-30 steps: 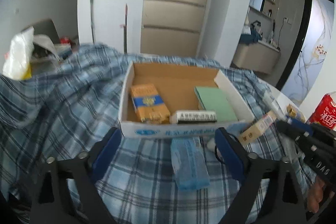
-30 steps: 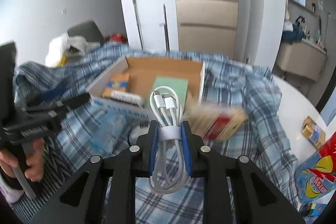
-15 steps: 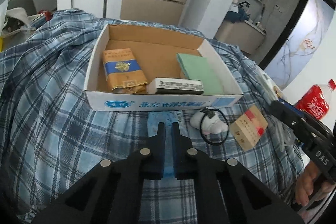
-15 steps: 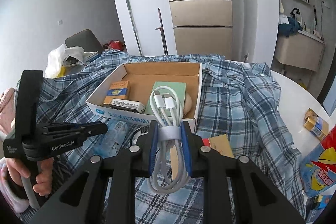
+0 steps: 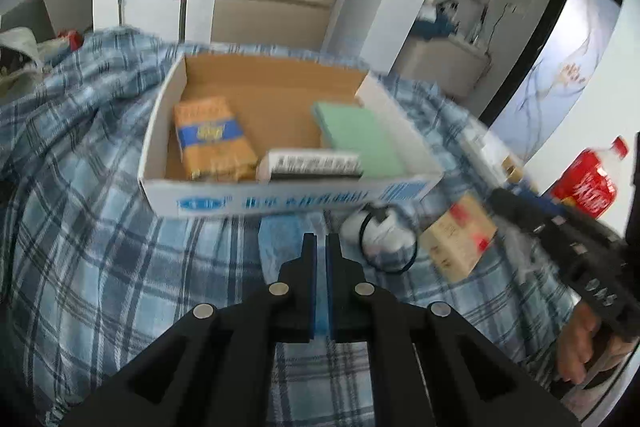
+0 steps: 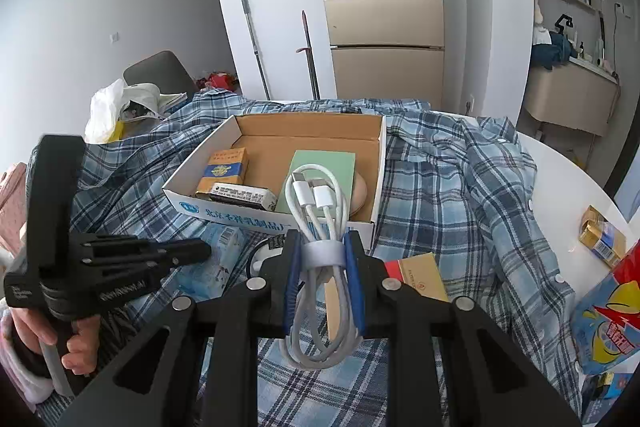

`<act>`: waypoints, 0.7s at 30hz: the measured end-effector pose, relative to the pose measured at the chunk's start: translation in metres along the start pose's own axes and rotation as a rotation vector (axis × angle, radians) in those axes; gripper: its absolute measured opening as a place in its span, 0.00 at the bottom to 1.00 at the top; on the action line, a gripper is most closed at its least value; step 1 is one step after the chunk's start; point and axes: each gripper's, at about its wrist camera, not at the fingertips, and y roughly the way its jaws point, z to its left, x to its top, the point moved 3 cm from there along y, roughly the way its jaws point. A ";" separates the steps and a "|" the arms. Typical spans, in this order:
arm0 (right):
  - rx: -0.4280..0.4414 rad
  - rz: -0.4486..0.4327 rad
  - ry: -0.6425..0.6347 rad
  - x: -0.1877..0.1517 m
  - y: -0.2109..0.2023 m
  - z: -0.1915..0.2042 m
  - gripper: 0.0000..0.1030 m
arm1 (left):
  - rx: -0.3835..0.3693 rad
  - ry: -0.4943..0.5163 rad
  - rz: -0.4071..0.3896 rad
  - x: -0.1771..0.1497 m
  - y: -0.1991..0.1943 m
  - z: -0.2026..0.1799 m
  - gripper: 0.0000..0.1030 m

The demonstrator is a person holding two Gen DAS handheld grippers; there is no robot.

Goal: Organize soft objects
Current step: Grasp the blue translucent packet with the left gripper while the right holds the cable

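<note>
One view only: R hand-held gripper (image 6: 323, 247) clamps cable (image 6: 318, 223), tan pad (image 6: 358, 193) behind

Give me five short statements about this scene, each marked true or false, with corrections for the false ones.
1. The right claw is shut on the coiled white cable. True.
2. The cardboard box holds nothing. False: an orange packet, a green pad and other items lie in it.
3. The left claw has its fingers spread wide. False: they are nearly together, over the blue tissue pack.
4. The box rests on a blue plaid shirt. True.
5. The red bottle stands inside the box. False: it stands outside, to the right.
</note>
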 end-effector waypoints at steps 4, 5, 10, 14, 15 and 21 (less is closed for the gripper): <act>-0.002 0.006 0.005 -0.001 0.001 -0.001 0.20 | 0.042 0.025 0.094 -0.006 0.021 -0.002 0.04; -0.003 0.010 0.006 -0.001 0.002 -0.001 0.20 | 0.046 0.029 0.099 -0.007 0.024 -0.002 0.04; -0.006 0.012 0.011 -0.002 0.002 -0.002 0.20 | 0.006 0.028 0.061 -0.005 0.013 -0.003 0.05; -0.007 0.014 0.009 -0.002 0.003 -0.002 0.20 | 0.028 -0.008 0.007 -0.001 0.002 0.004 0.05; -0.006 0.015 0.008 -0.002 0.003 -0.003 0.20 | 0.029 -0.012 0.014 -0.001 0.003 0.005 0.05; -0.013 0.017 0.005 -0.002 0.003 -0.003 0.20 | 0.047 0.007 0.089 -0.004 0.019 0.002 0.13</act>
